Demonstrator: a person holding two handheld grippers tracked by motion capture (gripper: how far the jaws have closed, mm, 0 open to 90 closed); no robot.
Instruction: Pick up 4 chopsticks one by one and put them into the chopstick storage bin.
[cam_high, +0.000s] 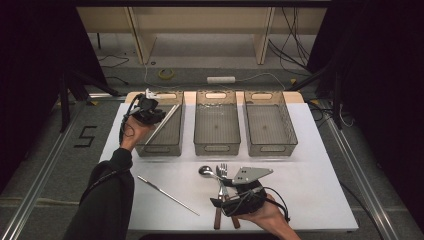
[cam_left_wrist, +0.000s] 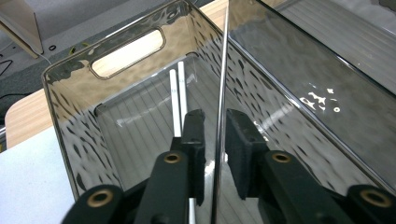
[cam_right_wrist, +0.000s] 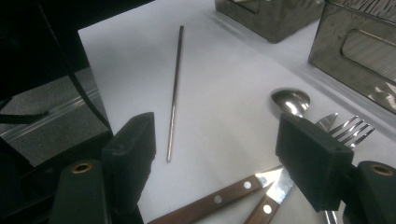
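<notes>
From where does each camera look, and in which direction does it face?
High view: above the person's side, facing forward and down on the table; both forearms show.
Left gripper view: on the left gripper, looking into the left bin; its jaws show.
Right gripper view: on the right gripper, looking across the table; its jaws show.
Shared: the lone chopstick, high and right views.

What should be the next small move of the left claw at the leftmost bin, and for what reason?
Probably open the left claw a little wider and lift it away. The chopstick stands between its pads with gaps showing on both sides, its far end leaning on the rim of the leftmost bin, where another chopstick already lies. Once freed, it should slide down into the bin.
</notes>
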